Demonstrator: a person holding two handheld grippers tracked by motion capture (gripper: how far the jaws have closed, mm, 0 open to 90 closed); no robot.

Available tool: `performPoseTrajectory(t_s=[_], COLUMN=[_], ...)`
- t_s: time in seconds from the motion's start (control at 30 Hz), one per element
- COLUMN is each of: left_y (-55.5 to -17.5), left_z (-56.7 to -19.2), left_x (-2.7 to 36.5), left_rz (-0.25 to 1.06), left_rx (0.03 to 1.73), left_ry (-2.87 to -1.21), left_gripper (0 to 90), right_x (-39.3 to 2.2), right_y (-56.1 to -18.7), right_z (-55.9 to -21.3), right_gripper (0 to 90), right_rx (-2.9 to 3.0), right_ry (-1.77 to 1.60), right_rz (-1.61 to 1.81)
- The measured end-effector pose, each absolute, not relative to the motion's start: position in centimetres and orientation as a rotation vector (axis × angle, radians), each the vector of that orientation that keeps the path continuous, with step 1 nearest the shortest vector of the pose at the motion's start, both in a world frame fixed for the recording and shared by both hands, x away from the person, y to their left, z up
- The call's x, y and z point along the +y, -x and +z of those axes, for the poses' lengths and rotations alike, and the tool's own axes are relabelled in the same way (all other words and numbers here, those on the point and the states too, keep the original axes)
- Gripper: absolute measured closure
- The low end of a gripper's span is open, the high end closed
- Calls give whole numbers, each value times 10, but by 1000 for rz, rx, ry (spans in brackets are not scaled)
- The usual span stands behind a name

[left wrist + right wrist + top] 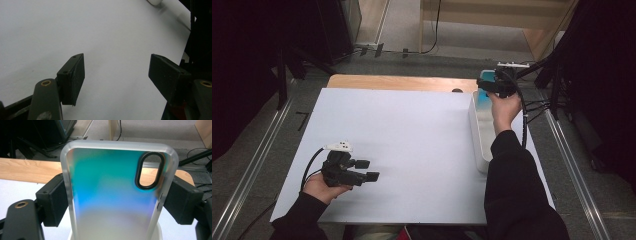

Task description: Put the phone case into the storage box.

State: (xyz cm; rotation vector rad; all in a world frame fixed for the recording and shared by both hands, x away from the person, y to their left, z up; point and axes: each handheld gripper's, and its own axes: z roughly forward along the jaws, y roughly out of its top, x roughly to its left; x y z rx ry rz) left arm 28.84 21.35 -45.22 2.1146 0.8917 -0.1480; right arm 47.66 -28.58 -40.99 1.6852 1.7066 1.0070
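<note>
A phone case [117,195] (iridescent, with a frosted rim) is clamped upright by its side edges between the jaws of the right gripper [117,202], just above a white tray [478,135]. The left gripper [116,75] is held spread wide over the bare white table [75,30], with nothing between its jaws.

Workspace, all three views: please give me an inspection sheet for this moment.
Surface: white board on a wooden table, bare in the middle.
Job's things: iridescent phone case, upright, over the white tray at the board's right edge.
Clutter: nothing seen.
Grippers: right hand-held gripper shut on the phone case's sides; left hand-held gripper open, holding nothing, low over the board.
Cables: one trails from each gripper; more lie on the floor beyond the table.
Surroundings: grey floor, metal rails, dark stands, wooden furniture behind.
</note>
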Motion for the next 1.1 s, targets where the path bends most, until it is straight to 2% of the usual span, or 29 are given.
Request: performPoseTrajectory(t_s=[1.1], left_y=[-288], left_z=[-452], left_x=[213], left_rz=[-144], left_rx=[891], left_ry=[-2121], left_gripper=[291], right_x=[-283], right_y=[-465], right_z=[-437], right_gripper=[145], right_rx=[1748], right_ry=[-1706], right_rz=[955])
